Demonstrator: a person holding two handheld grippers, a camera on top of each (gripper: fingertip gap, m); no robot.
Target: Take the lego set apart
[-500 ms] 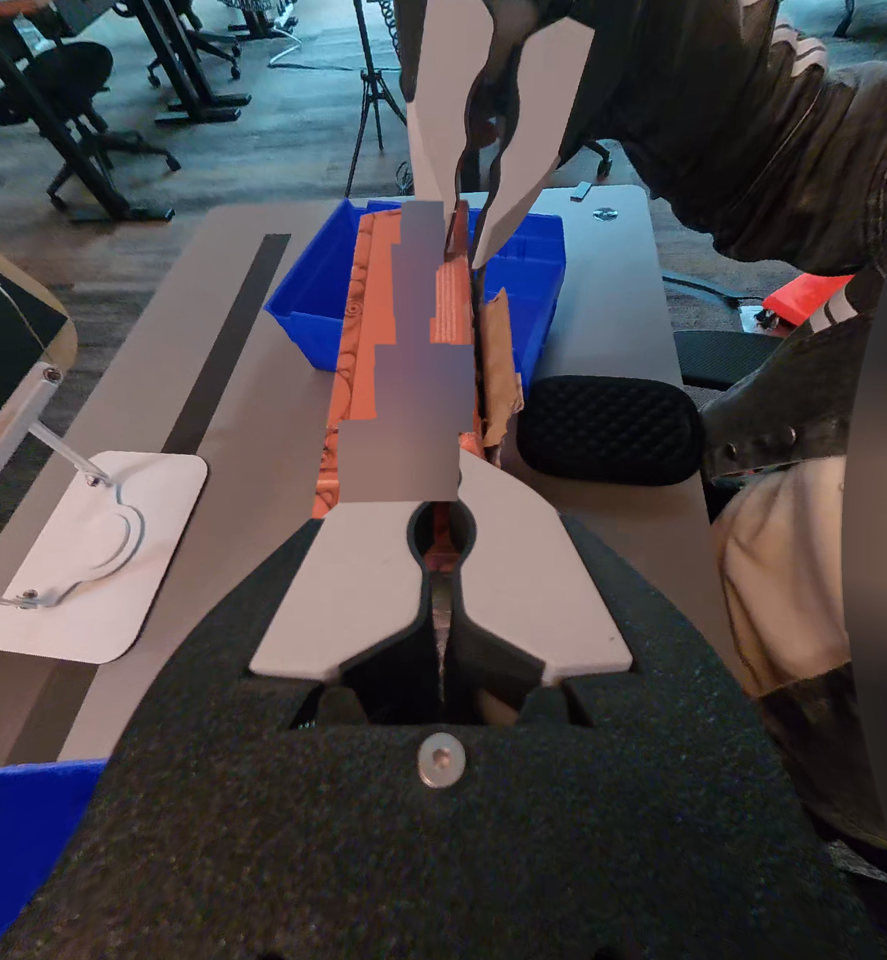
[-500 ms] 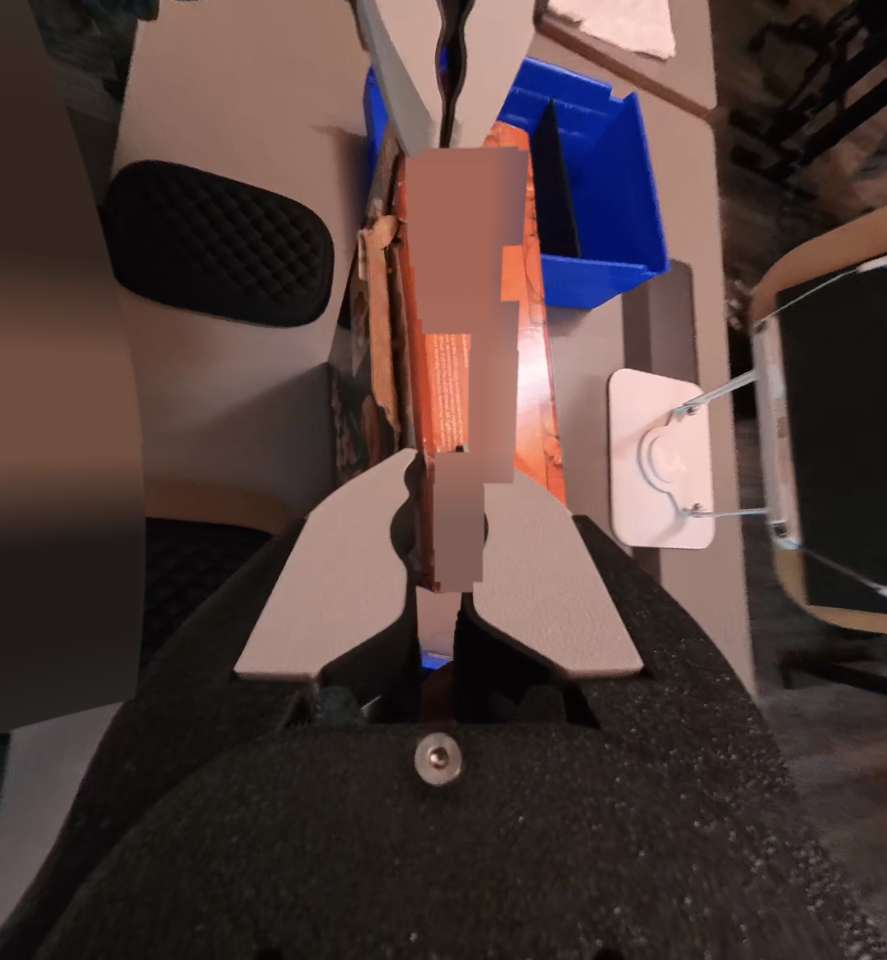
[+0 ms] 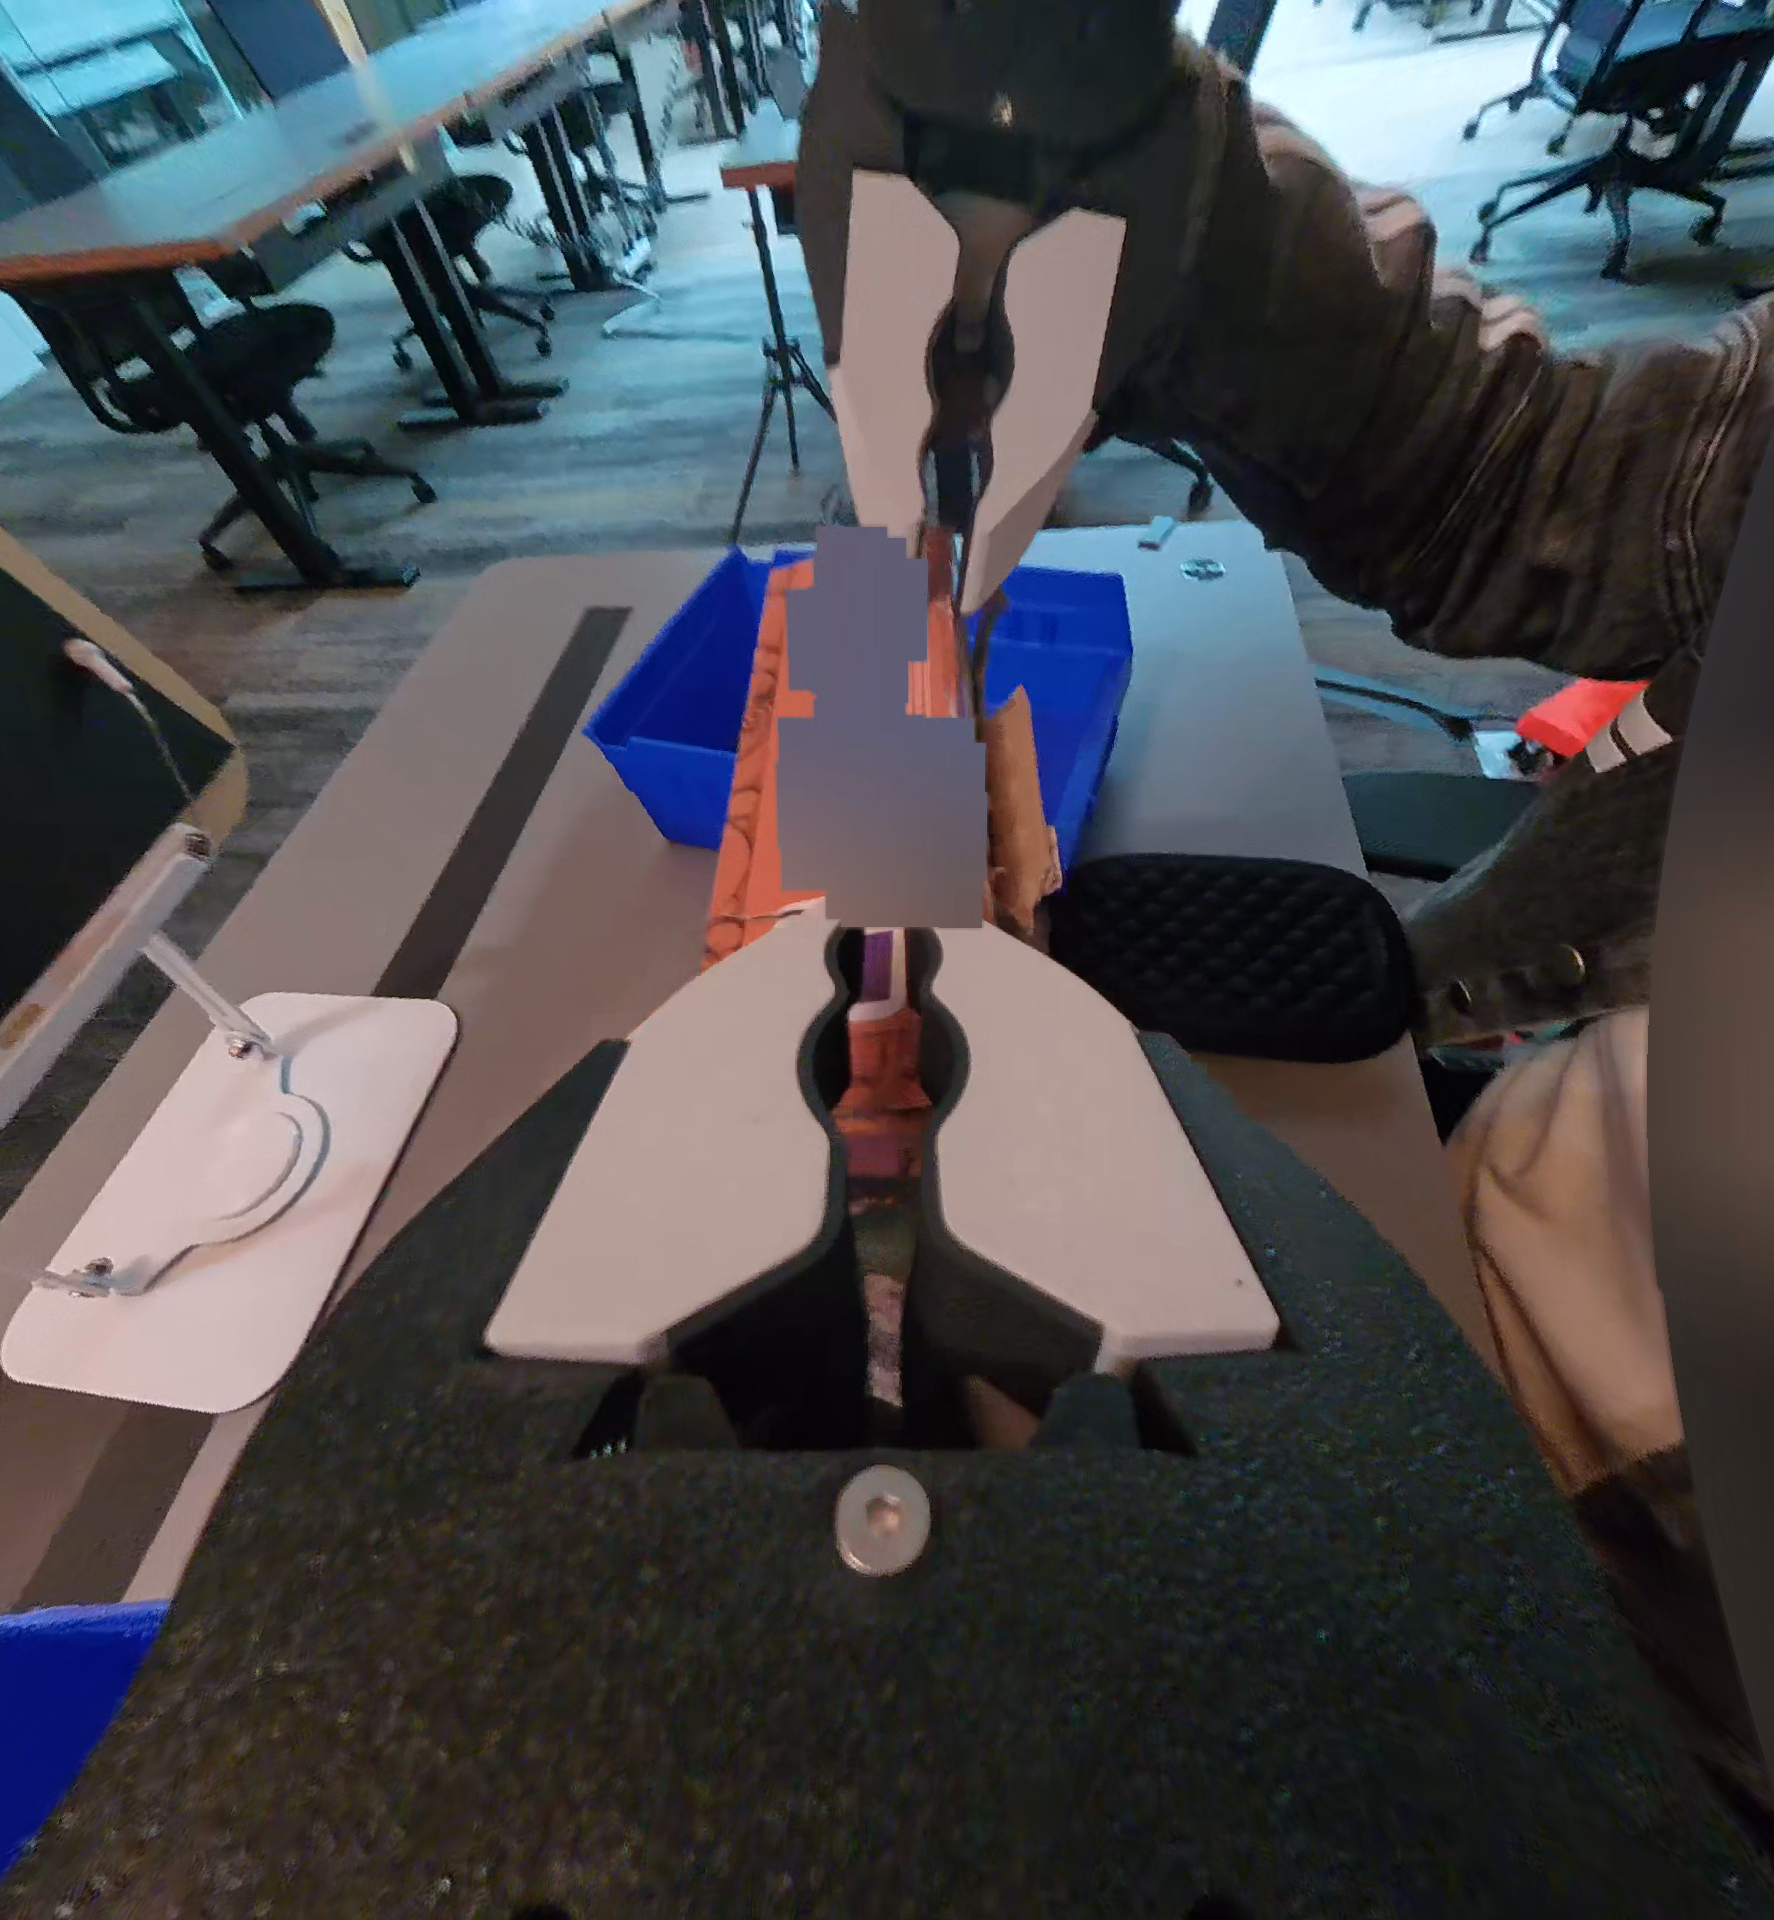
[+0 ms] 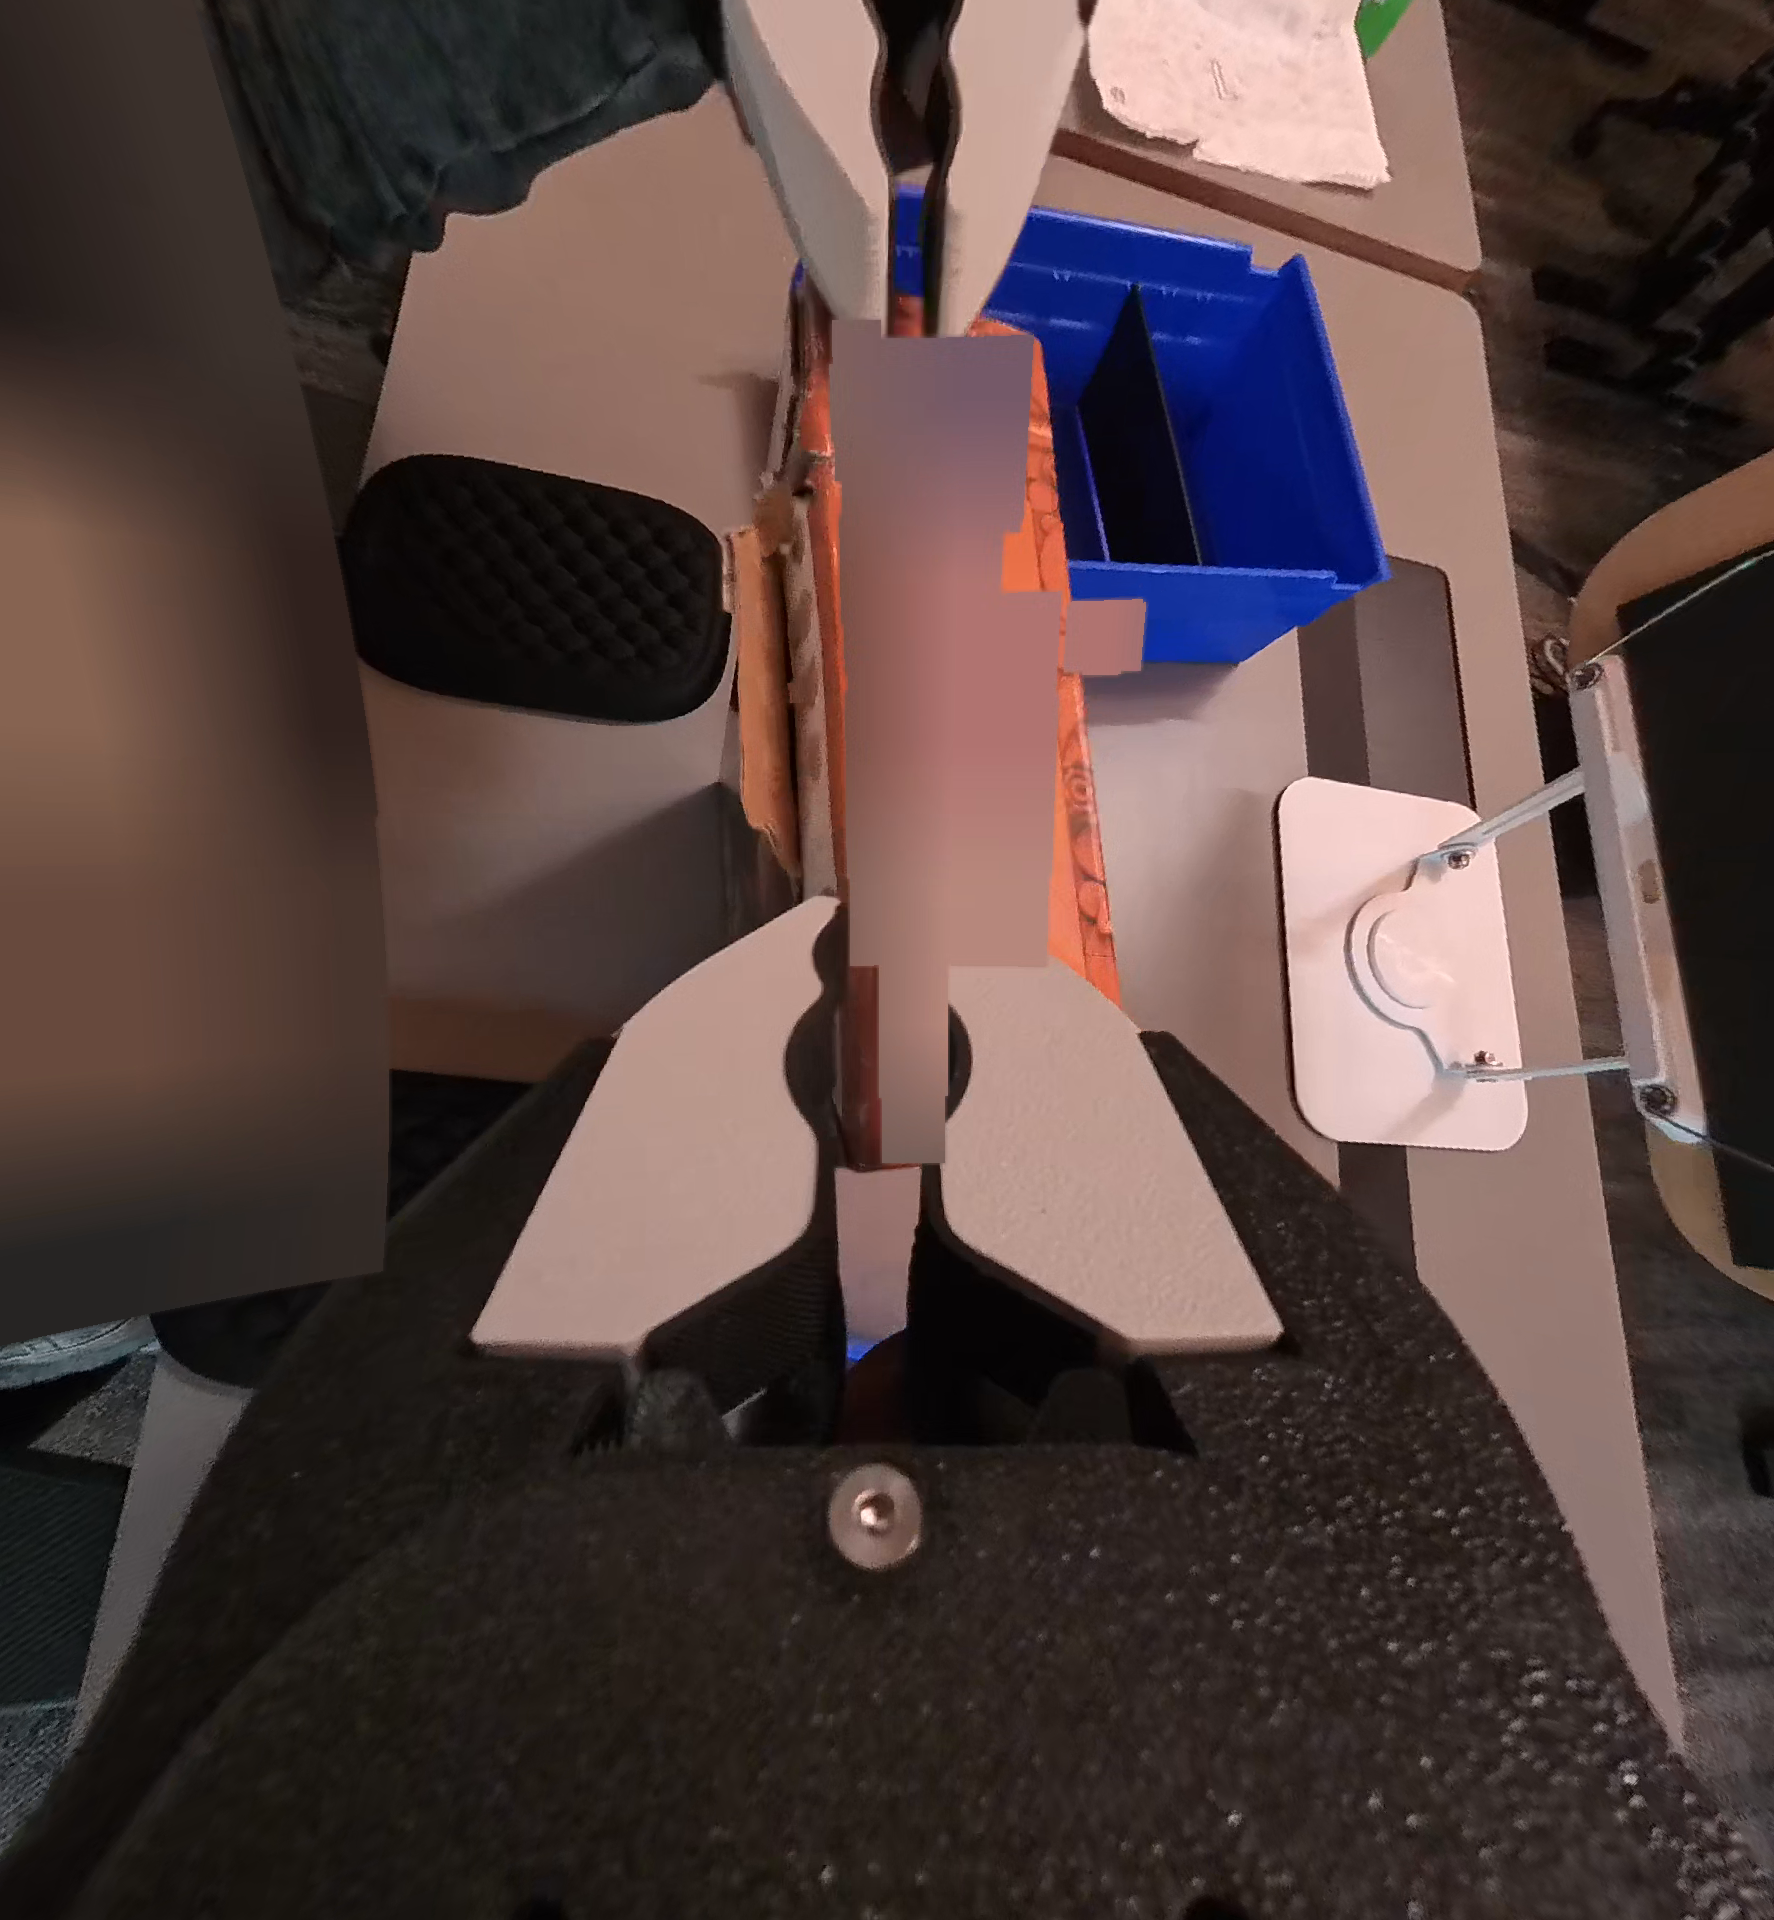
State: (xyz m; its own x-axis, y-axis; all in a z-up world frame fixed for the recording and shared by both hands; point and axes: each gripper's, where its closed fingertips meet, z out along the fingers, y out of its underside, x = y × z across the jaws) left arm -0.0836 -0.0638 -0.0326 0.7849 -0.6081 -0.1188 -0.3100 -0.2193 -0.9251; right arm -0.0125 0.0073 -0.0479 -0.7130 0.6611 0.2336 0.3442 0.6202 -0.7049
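The long grey counter (image 3: pixel 571 862) carries a blue plastic bin (image 4: pixel 1267 436) with a dark divider. Above both, the flat orange cardboard lego box (image 3: pixel 748 831) hangs edge-up between the claws. The left claw (image 3: pixel 883 997) pinches its near end, and the right claw (image 4: pixel 888 997) is pressed onto the opposite end. To open it well, I would hold one end fast and peel the torn brown flap (image 4: pixel 763 665) away slowly, staying over the bin.
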